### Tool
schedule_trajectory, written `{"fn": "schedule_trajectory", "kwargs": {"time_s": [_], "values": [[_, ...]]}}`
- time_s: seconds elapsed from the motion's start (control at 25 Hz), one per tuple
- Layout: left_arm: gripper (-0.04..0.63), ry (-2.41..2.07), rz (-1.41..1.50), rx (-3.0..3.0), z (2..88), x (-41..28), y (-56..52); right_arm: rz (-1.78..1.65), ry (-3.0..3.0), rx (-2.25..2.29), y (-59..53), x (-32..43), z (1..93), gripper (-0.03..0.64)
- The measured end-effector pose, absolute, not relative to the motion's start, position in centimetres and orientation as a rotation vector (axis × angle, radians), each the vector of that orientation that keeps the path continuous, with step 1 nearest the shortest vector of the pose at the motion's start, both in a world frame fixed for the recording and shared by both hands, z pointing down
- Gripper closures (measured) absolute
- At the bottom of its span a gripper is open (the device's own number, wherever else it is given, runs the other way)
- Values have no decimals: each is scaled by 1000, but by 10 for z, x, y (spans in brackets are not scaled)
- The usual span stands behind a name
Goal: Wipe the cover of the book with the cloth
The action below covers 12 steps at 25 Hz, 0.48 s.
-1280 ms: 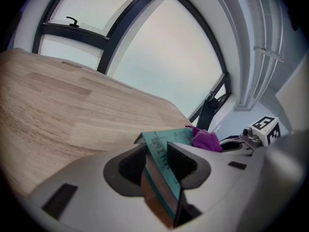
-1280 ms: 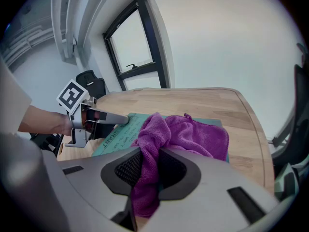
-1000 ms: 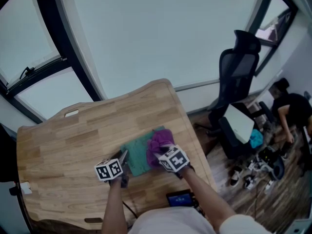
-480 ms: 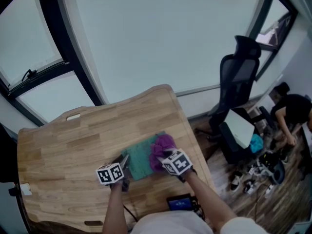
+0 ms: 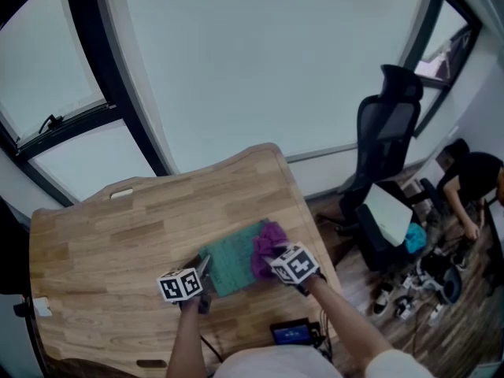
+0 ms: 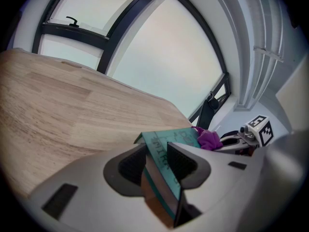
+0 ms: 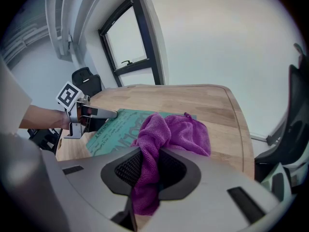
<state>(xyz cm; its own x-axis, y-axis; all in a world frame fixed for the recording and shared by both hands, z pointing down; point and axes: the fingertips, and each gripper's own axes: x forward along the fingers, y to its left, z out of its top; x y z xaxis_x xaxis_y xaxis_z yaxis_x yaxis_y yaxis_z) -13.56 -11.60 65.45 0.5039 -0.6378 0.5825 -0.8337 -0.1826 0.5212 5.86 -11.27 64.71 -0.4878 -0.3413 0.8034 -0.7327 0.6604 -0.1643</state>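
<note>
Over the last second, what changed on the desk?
The right claw slid the purple cloth a little rightward over the book in the head view. The left claw stayed clamped on the book's edge; the book kept still.

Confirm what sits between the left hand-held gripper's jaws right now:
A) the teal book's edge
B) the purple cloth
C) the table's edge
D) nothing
A: the left hand-held gripper clamps the teal book by its edge, while the purple cloth is in the right hand-held gripper.
</note>
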Motion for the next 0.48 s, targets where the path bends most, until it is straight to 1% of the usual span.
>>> {"fn": "schedule_trajectory", "kwargs": {"time_s": [0.48], "values": [[456, -1214, 292, 1905, 654, -136, -117, 627, -2039, 853, -121, 73, 645, 537]]}}
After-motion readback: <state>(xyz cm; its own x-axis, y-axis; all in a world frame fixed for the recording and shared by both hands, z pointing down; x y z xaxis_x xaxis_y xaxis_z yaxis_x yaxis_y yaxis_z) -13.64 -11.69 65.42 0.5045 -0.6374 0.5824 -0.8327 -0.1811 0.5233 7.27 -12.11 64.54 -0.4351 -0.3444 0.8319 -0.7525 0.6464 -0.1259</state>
